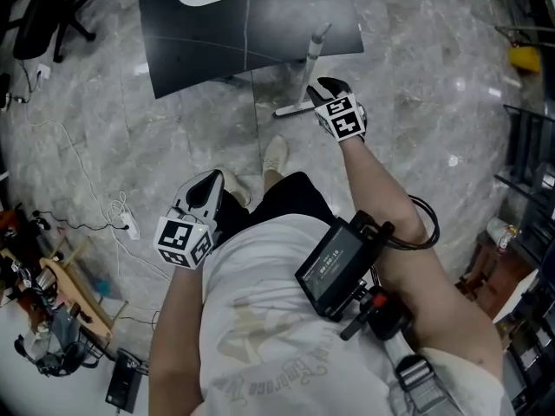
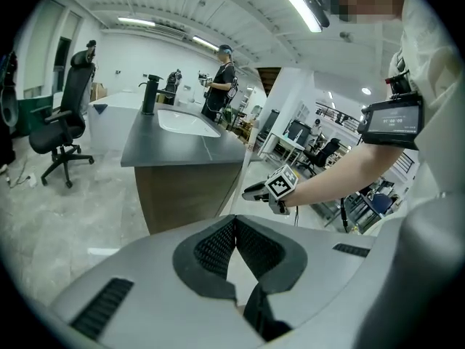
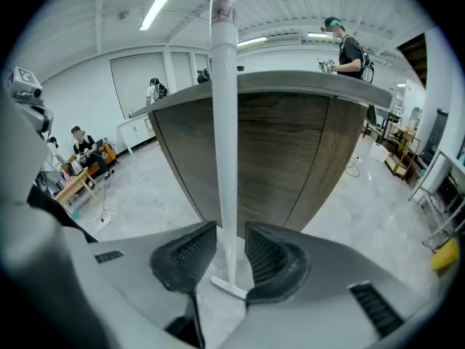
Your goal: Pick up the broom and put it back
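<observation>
One white long-handled broom (image 3: 224, 122) upright at the dark wooden counter (image 3: 305, 158), right gripper (image 3: 231, 233) agape around it, left gripper (image 2: 235, 222) pinched together, empty.

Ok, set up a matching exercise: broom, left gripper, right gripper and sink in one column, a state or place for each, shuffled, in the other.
1 broom
2 left gripper
3 right gripper
4 sink

A set into the countertop
B jaws together, nothing between
C standing upright by the countertop
D jaws apart around the broom

Pairs: 1-C, 2-B, 3-D, 4-A
</observation>
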A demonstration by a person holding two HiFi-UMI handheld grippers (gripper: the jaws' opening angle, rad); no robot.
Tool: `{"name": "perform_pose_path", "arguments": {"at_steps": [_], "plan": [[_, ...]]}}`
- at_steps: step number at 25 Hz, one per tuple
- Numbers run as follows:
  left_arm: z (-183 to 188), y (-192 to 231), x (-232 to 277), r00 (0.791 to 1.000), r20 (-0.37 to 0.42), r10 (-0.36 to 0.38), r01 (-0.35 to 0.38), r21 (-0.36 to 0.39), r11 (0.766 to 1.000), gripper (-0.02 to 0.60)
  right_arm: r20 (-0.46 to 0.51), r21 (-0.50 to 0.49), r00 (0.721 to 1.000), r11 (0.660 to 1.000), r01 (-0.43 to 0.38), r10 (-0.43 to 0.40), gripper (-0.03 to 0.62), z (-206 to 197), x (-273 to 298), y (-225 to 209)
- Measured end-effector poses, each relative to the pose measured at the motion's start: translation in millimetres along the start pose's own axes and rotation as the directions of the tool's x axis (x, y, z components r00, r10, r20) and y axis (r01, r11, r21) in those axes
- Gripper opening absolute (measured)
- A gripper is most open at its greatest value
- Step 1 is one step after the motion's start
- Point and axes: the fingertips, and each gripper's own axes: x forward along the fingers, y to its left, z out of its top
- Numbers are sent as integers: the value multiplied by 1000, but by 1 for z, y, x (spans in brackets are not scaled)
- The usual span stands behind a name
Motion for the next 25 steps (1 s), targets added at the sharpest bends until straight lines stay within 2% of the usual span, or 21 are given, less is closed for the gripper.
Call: {"name": "perform_pose_path", "arguments": {"at_steps": [2, 8, 10, 17, 25], "plan": [[3, -2, -2, 1000, 6, -12, 12, 12, 1000, 12, 21, 2, 1000, 1000, 2, -2, 128, 4, -13, 3], [21, 2, -1, 997, 56, -56, 53, 54, 997, 12, 70, 6, 997, 1000, 25, -25, 39, 17, -54, 16], [28, 1, -3, 995, 69, -68, 64, 61, 996, 12, 77, 11, 997, 1000, 23, -24, 27, 20, -71, 24], [35, 1, -23, 990, 92, -108, 100, 86, 991, 12, 163, 62, 986, 998, 14, -24, 18, 42, -131, 60], [48, 9, -31, 978, 114, -174, 157, 147, 977, 12, 306, 111, 951, 994, 9, -43, 17, 78, -188, 105]]}}
